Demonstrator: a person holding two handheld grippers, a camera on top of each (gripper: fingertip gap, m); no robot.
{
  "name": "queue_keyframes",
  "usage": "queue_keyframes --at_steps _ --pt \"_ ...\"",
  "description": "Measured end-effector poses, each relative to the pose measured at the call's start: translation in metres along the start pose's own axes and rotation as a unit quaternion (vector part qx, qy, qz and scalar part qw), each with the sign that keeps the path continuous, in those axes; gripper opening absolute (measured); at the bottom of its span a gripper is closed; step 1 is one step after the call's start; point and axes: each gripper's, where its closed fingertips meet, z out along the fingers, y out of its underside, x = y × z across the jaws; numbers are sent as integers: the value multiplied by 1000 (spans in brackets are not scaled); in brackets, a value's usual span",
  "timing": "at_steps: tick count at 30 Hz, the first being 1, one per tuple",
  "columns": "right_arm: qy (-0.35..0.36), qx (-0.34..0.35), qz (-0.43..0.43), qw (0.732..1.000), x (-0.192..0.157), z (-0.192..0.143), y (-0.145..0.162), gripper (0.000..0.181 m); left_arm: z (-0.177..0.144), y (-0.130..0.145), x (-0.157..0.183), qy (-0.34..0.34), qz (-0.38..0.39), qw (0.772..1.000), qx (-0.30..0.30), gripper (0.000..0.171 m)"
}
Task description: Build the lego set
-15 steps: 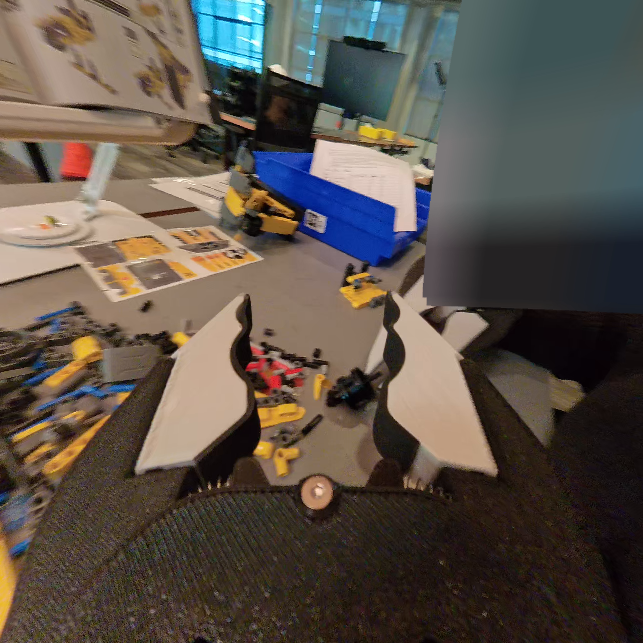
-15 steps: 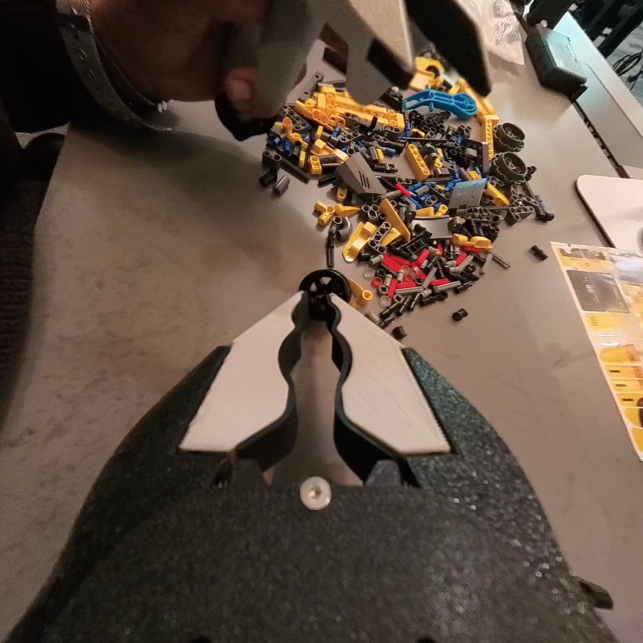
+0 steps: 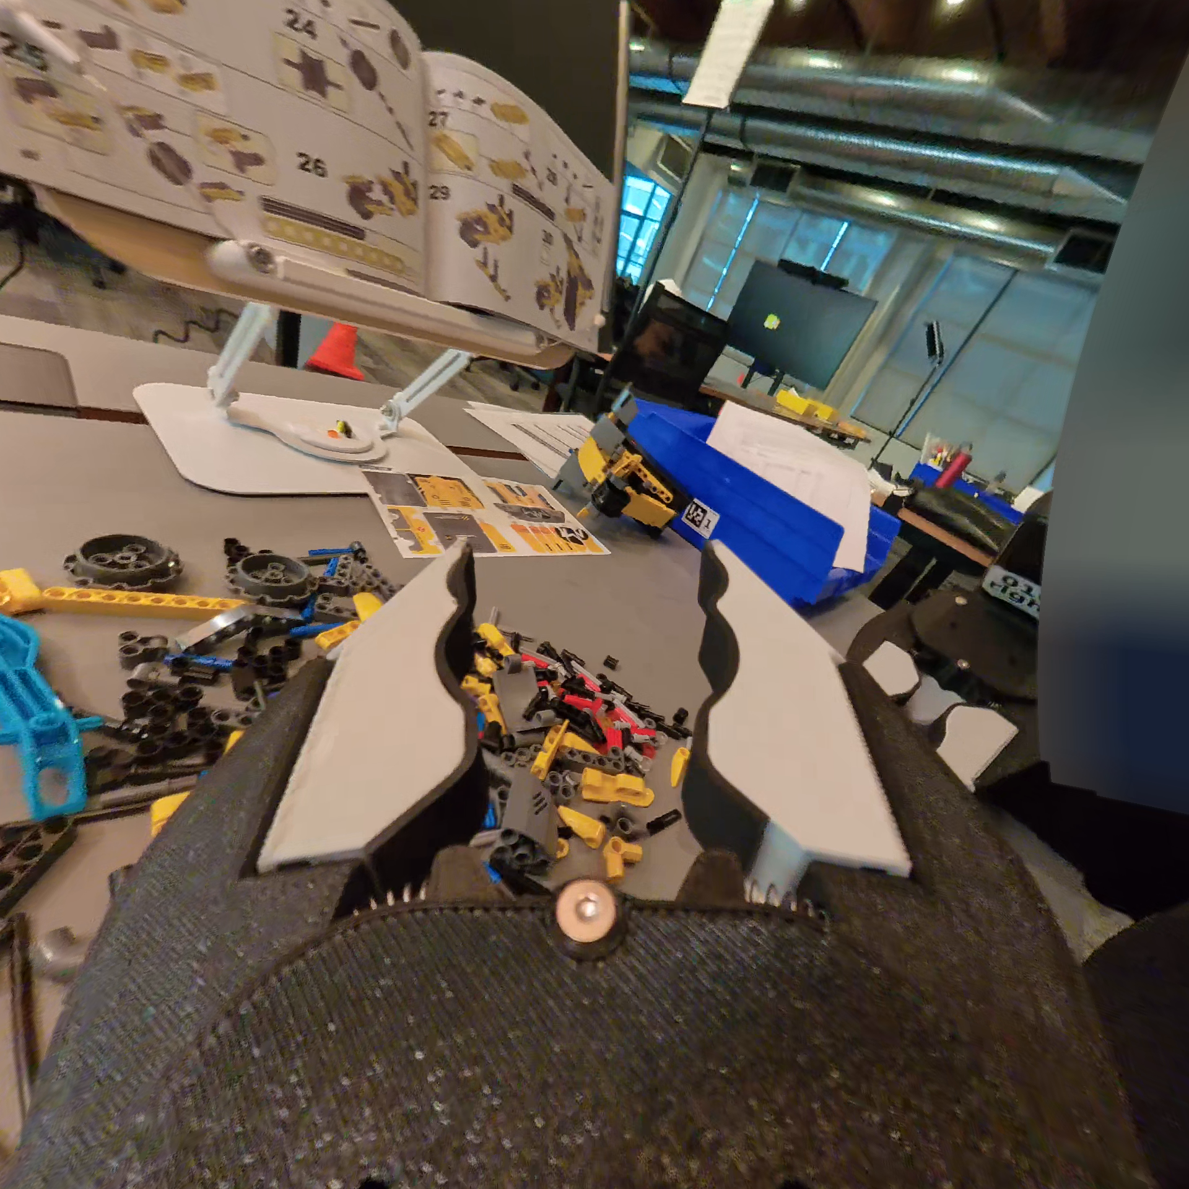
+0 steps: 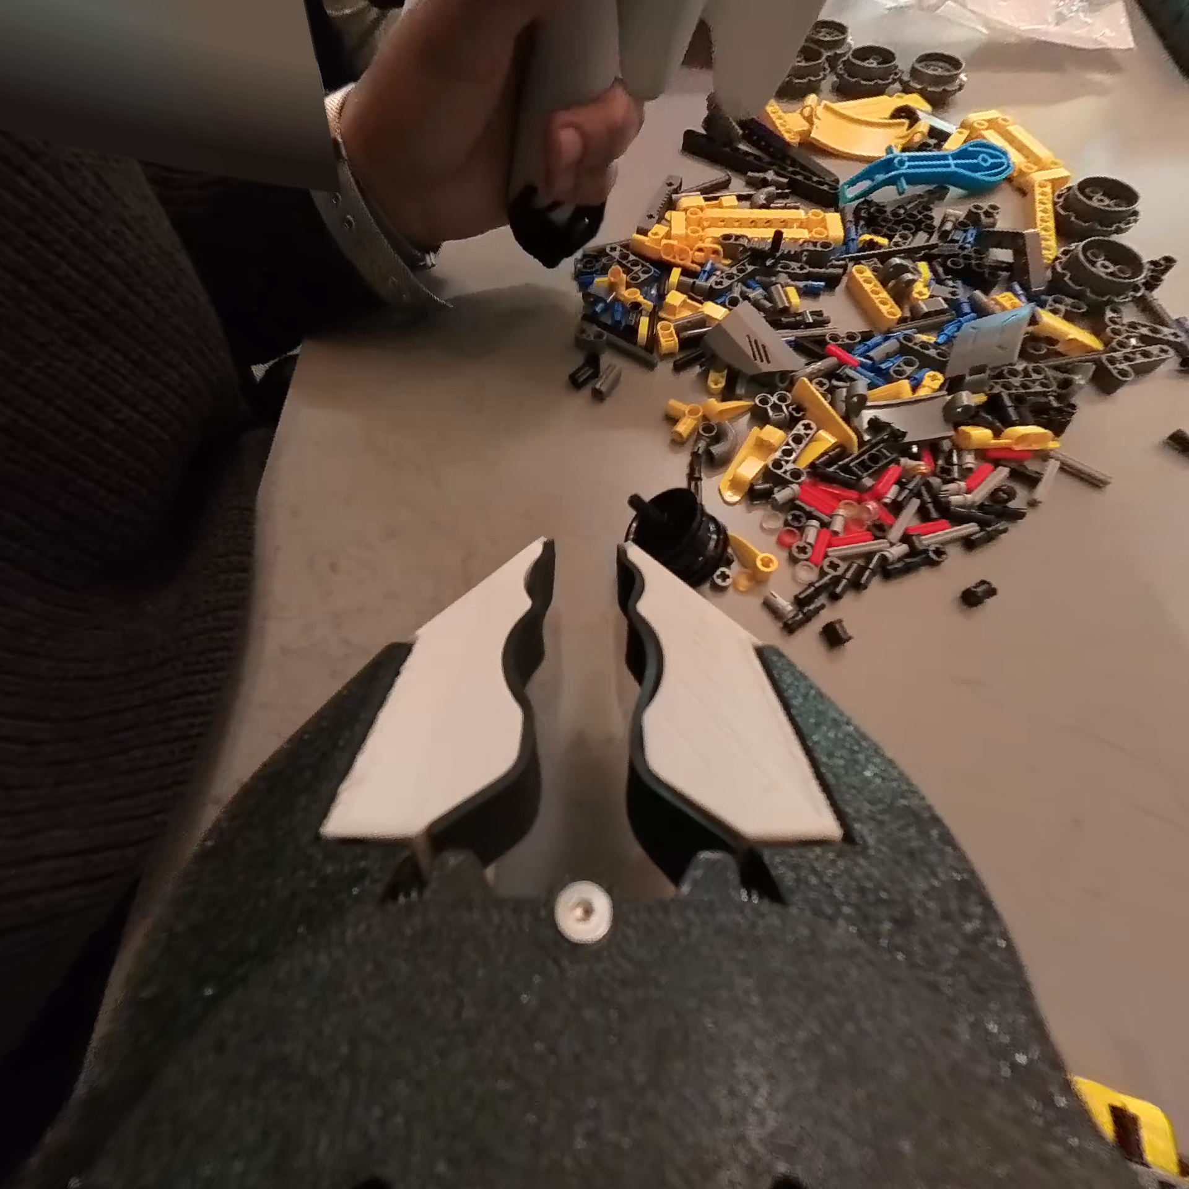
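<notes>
Claws both released and empty: left claw (image 3: 582, 566) hangs wide-spread over the loose brick pile (image 3: 566, 727), right claw (image 4: 585, 553) is narrowly parted with its right fingertip just beside a small black wheel (image 4: 679, 534) at the pile's near edge on the counter (image 4: 399, 515). Wheel looks light, rigid and likely to roll; gripping across its rim seems safest.

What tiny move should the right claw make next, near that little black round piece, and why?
Probably shift the right claw slightly rightward to straddle the black round piece: the claw is open and empty, and the piece lies on the table just beside its right fingertip.
</notes>
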Motion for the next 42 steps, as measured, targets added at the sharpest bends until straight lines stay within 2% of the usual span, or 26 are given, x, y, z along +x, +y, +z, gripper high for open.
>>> queue_keyframes --at_steps 2,5,9,12,15,18,22,27,32,38,42 --pt "-1 7 6 1000 1 -1 -2 19 0 7 -5 -2 -8 1000 -24 54" --pt "-1 25 19 1000 4 -5 -7 19 8 37 -7 -10 16 993 -113 46" --pt "14 45 34 998 12 -11 -13 18 16 83 -2 -19 94 967 -236 33" --pt "27 60 39 997 18 -16 -17 18 17 100 -4 -33 136 949 -281 26" --pt "27 74 46 996 19 -18 -21 19 17 109 -4 -30 137 942 -305 22" --pt "25 78 51 995 20 -19 -22 19 18 112 -7 -39 140 939 -313 18" --pt "23 78 52 995 19 -18 -22 19 19 119 -15 -68 161 925 -336 21" --pt "24 77 50 995 19 -17 -21 19 19 123 -16 -76 177 918 -347 3" --pt "26 79 48 995 19 -19 -23 19 19 115 -13 -64 161 930 -324 1" --pt "33 82 44 995 20 -20 -24 19 19 86 0 -21 91 966 -241 0" --pt "34 86 44 995 20 -21 -26 19 18 73 5 7 44 978 -205 0"
